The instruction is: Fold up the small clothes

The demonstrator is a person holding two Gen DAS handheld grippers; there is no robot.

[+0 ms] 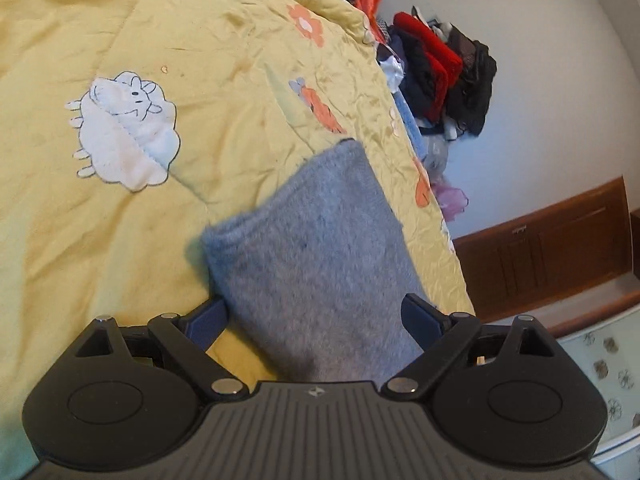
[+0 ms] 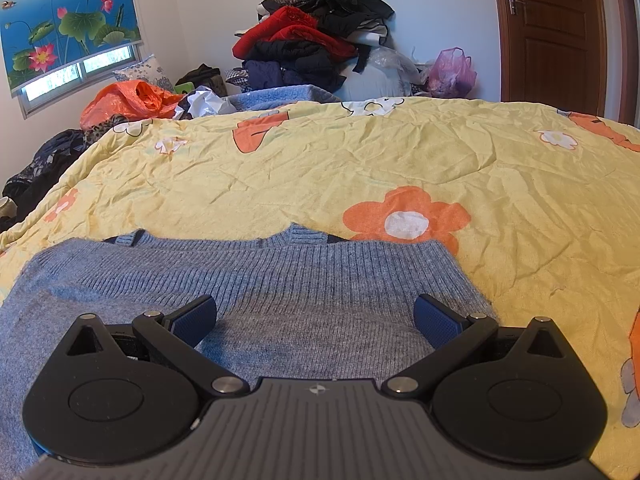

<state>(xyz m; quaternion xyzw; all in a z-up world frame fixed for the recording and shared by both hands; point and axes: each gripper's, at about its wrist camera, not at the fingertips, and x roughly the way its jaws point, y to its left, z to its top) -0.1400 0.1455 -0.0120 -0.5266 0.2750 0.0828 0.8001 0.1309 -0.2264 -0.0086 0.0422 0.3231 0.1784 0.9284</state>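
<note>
- Right wrist view: the small blue-grey knitted wool sweater (image 2: 256, 280) lies flat on the yellow flower-printed quilt (image 2: 400, 160), its ribbed band doubled over toward 12 o'clock, so one fold seems made.
- Right gripper (image 2: 316, 316) hovers over it, jaws wide, empty.
- Left gripper (image 1: 316, 312) is likewise spread; knit lies between its fingers, ungripped.
- Further folds probably remain.
- No readable writing.
</note>
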